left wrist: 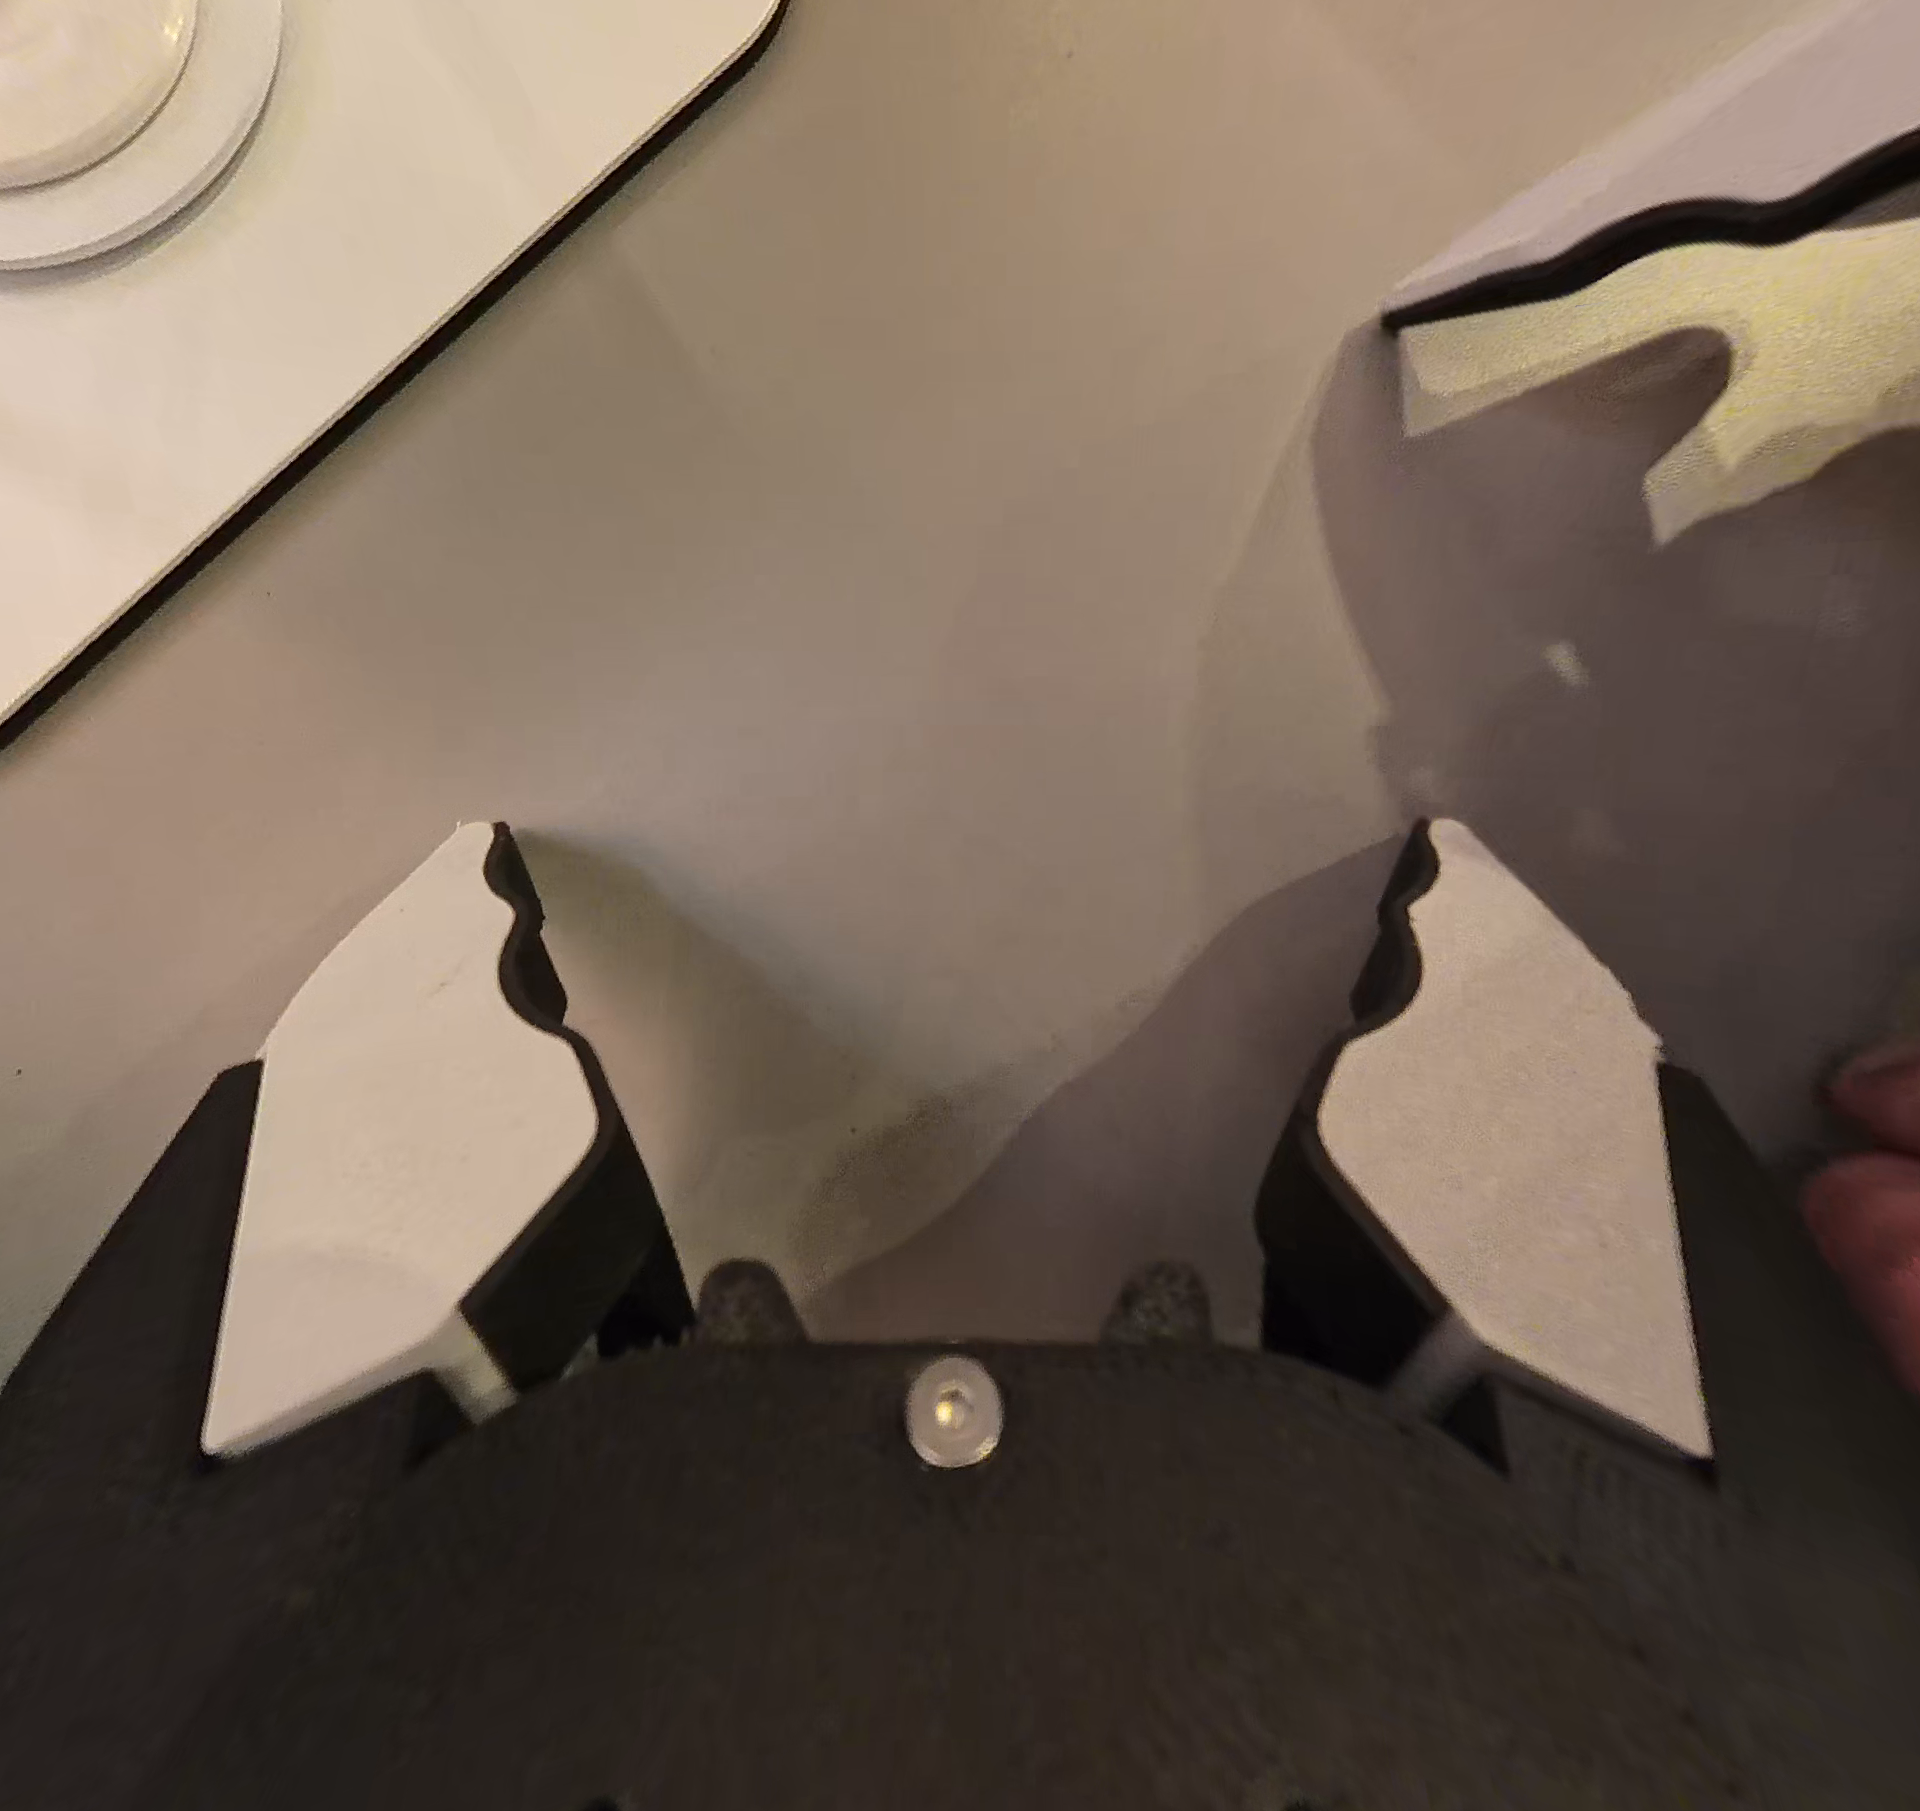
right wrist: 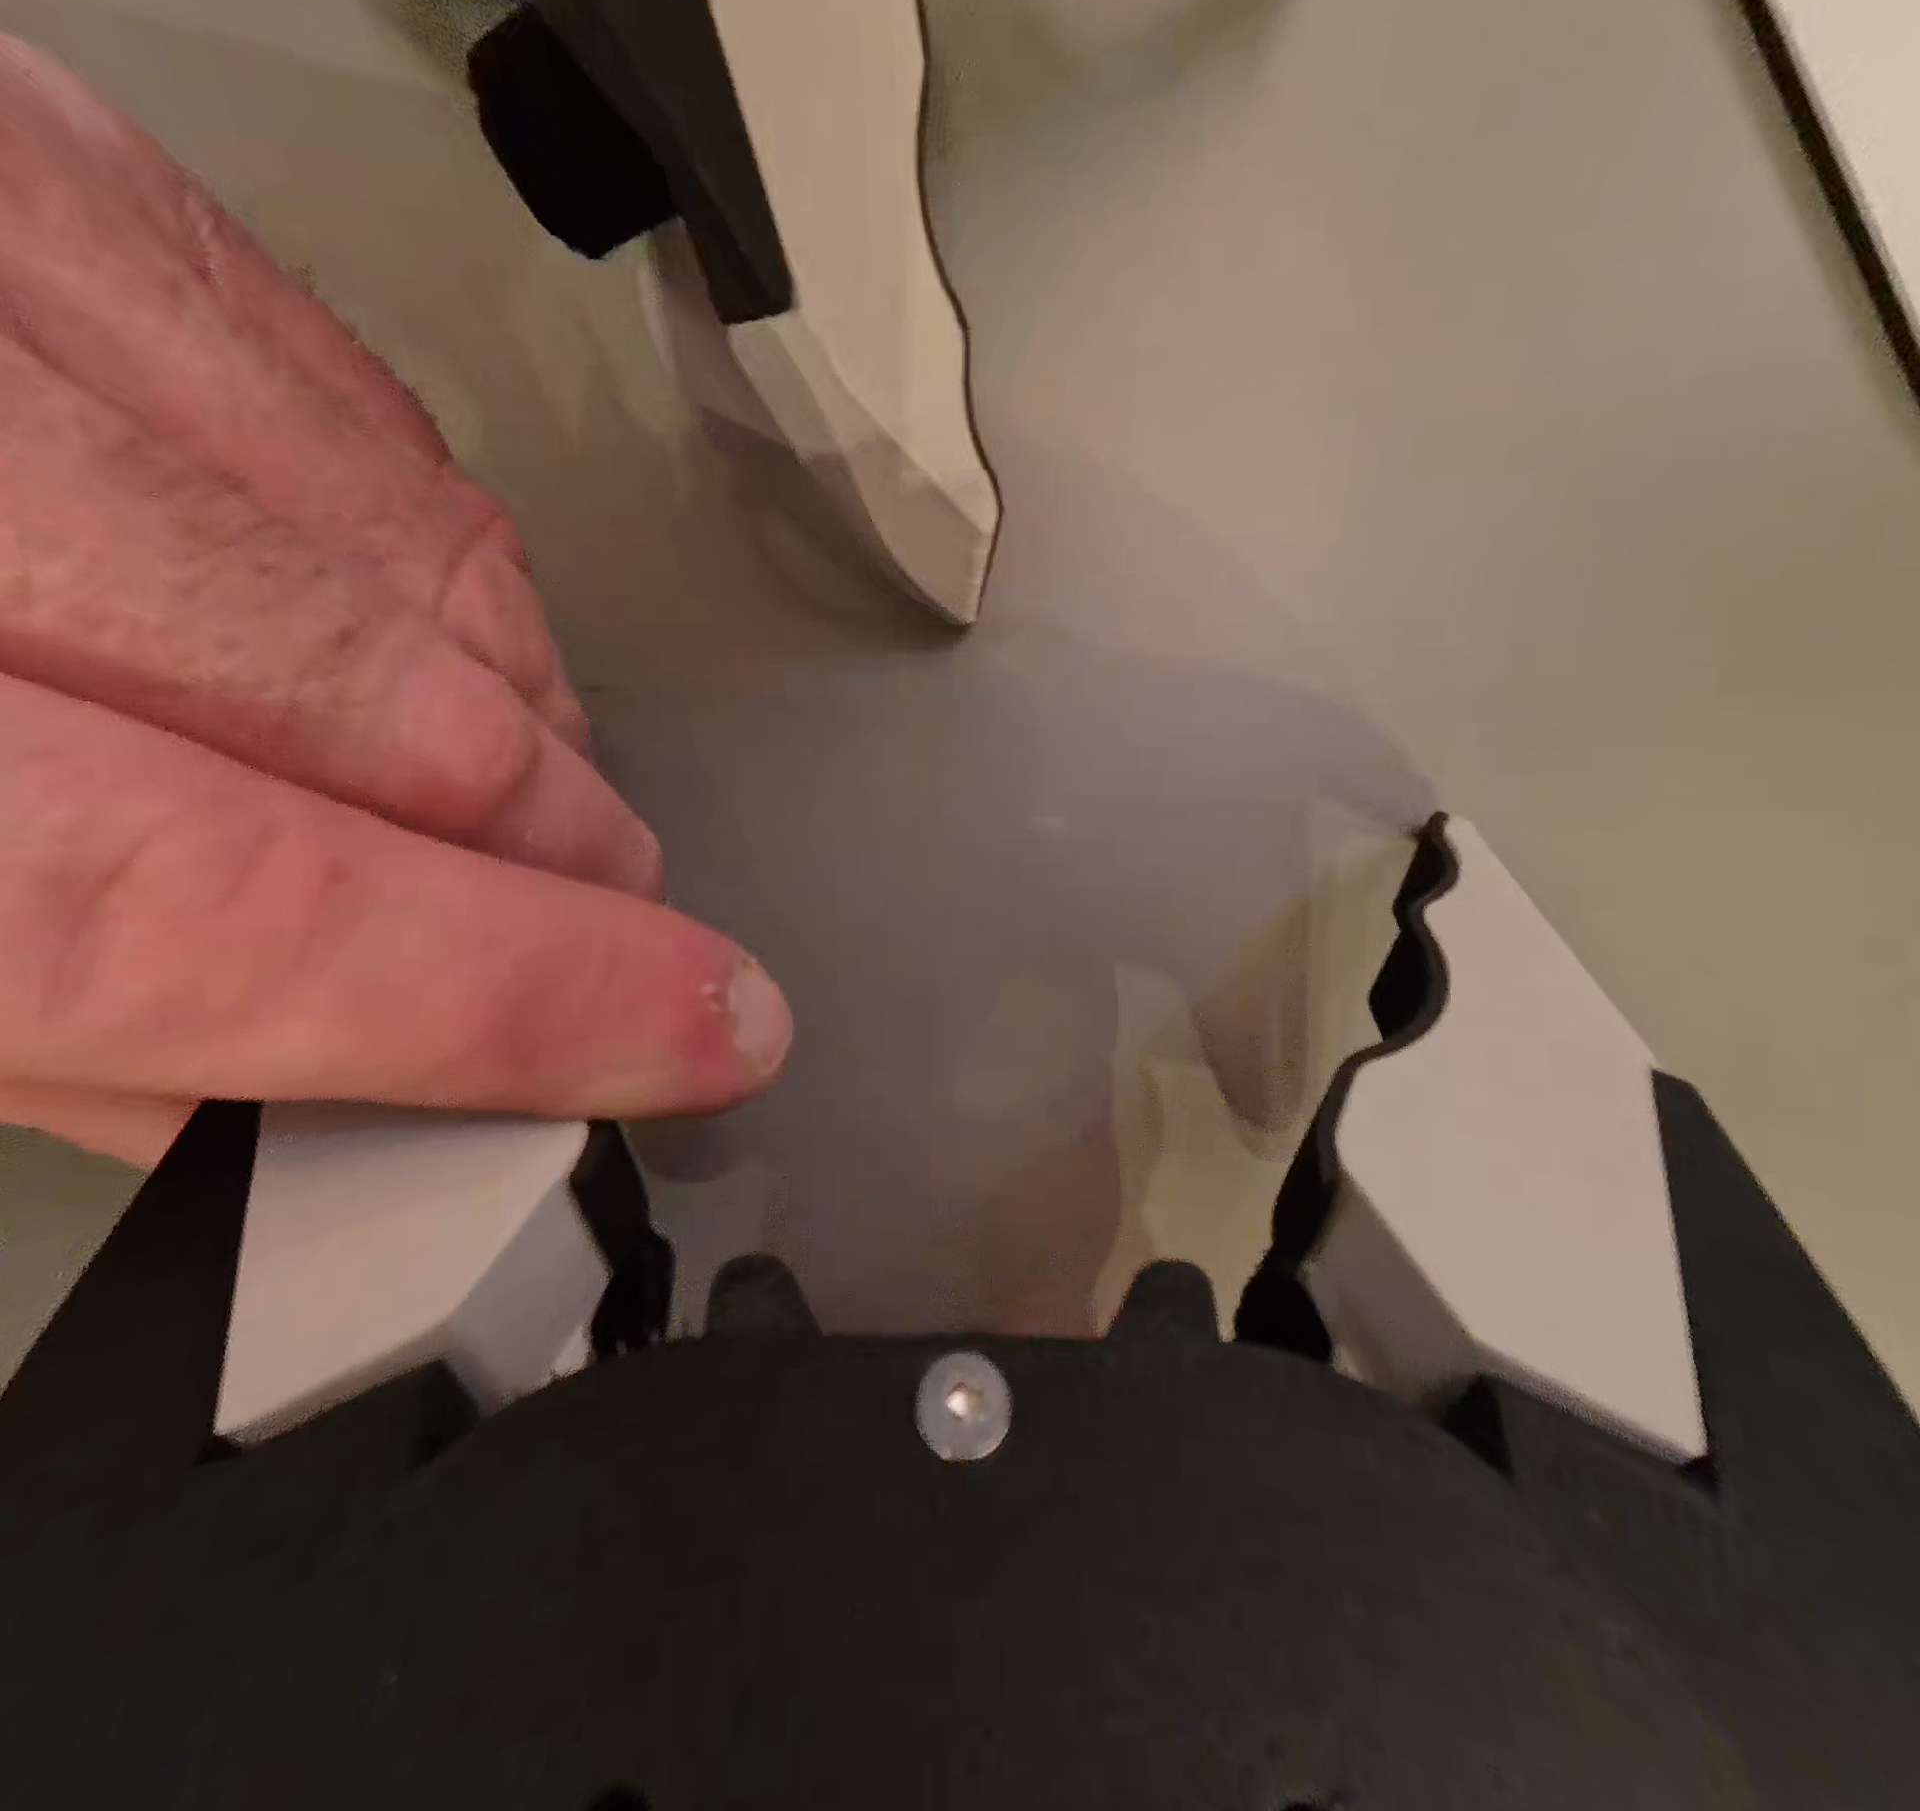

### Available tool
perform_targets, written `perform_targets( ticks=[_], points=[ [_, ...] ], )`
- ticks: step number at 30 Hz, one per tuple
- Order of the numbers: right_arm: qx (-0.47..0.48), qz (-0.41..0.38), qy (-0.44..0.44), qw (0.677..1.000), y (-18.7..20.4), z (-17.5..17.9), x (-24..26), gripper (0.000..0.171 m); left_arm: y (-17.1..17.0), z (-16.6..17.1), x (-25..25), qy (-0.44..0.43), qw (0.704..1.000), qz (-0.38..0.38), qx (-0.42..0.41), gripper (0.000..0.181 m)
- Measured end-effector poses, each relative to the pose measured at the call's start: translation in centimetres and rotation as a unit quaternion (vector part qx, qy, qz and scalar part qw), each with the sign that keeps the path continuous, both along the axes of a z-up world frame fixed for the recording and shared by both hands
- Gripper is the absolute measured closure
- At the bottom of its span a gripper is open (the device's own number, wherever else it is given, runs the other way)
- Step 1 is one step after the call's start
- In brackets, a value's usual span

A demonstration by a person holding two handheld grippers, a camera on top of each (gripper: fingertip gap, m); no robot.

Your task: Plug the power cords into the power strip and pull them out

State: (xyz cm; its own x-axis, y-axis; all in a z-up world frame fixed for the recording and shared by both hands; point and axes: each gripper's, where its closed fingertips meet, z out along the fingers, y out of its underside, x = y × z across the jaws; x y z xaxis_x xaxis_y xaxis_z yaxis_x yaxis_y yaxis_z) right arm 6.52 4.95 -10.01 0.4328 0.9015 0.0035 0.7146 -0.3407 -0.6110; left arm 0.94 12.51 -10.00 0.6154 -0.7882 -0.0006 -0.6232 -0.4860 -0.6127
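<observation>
No power strip or power cord shows in either view. My left gripper point(left wrist: 964, 826) is open and empty, just above the grey table point(left wrist: 935, 411). My right gripper point(right wrist: 966, 826) is open and empty too, low over the same table point(right wrist: 1351, 411). A person's hand point(right wrist: 312, 722) lies over its left finger and hides that fingertip. One white finger of the right gripper shows at the upper right of the left wrist view point(left wrist: 1662, 234). One finger of the left gripper shows at the top of the right wrist view point(right wrist: 862, 307). The two grippers are close together.
A white board with a dark edge point(left wrist: 416, 203) lies at the upper left, with a clear dome on a white disc point(left wrist: 94, 47) on it. Its edge also shows in the right wrist view point(right wrist: 1849, 99). Fingertips of the hand point(left wrist: 1870, 1190) show at the right edge.
</observation>
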Motion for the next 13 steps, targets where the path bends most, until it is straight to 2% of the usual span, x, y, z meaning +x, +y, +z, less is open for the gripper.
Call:
perform_targets(
  ticks=[2,5,7,9,11,13],
  points=[
    [0.024,0.004,0.019,1.0,1.0,0.3,0.0,0.013,0.0,0.0,0.0,0.0,1.0,0.0,0.0,0.036],
    [0.027,0.012,0.052,0.998,1.2,0.6,-0.1,0.035,0.0,0.0,0.0,0.0,1.0,0.0,0.0,0.036],
    [0.023,-0.012,0.052,0.998,2.0,0.6,0.7,0.033,0.0,0.0,0.0,0.0,1.0,0.0,0.0,0.036],
    [0.026,-0.018,0.054,0.998,2.4,0.7,0.9,0.04,0.0,0.0,0.0,0.0,1.0,0.0,0.0,0.036],
    [0.024,-0.013,0.053,0.998,2.2,0.6,0.8,0.036,0.0,0.0,0.0,0.0,1.0,0.0,0.0,0.036],
    [0.02,0.013,0.043,0.999,1.4,0.3,0.5,0.018,0.0,0.0,0.0,0.0,1.0,0.0,0.0,0.036]
  ],
)
